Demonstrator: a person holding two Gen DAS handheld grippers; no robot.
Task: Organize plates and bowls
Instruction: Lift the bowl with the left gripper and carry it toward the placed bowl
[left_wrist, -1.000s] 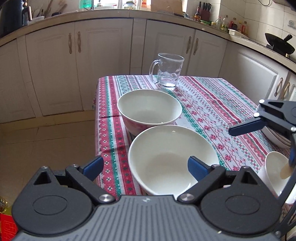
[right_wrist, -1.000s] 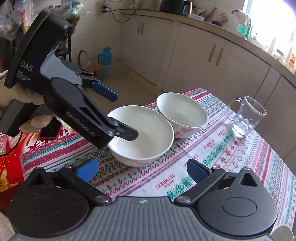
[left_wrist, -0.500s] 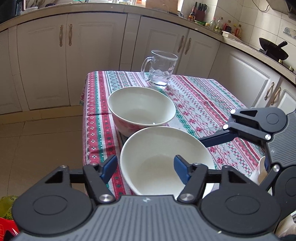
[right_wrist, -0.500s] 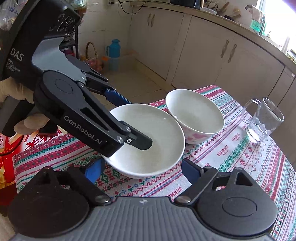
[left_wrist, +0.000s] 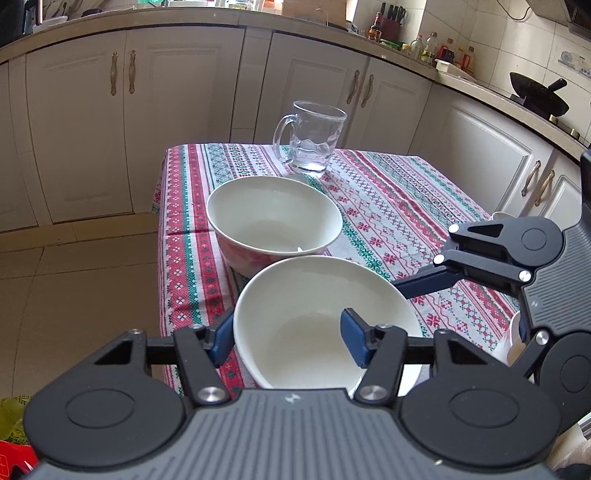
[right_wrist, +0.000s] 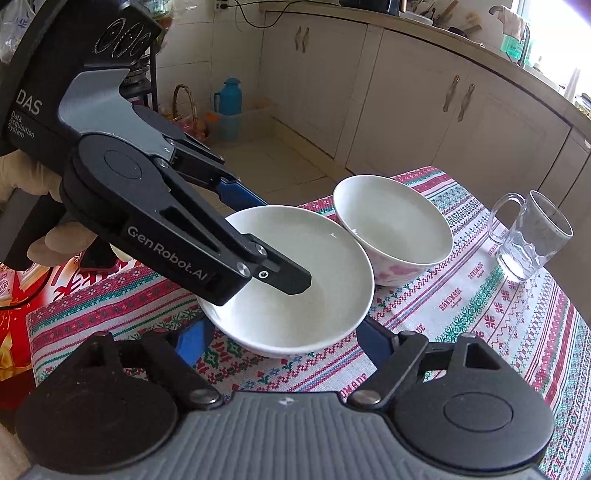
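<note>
Left tongs (left_wrist: 288, 334): clamped on near rim of the near bowl, one blue pad outside the wall, the other inside.
Right tongs (right_wrist: 279, 338): closing, near bowl between the pads; blue pads flank its outer wall low down, contact not clear, so read as apart.
Near bowl (left_wrist: 317, 317): white, upright, at the tabletop's near edge; its far rim overlaps the far bowl in both views, touching or not, can't tell.
Far bowl (left_wrist: 273, 218): white inside, pink pattern outside, upright, between near bowl and mug.
Glass mug (left_wrist: 312, 140): clear, upright, handle to the left in left view, behind the far bowl near the tabletop's far edge.
Tabletop (left_wrist: 402, 206): covered in red, green and white patterned cloth.
Person's hand (right_wrist: 40, 206): light glove, gripping the left tool's handle, seen in right view.
Cabinets (left_wrist: 129, 110): white doors behind the tabletop.
</note>
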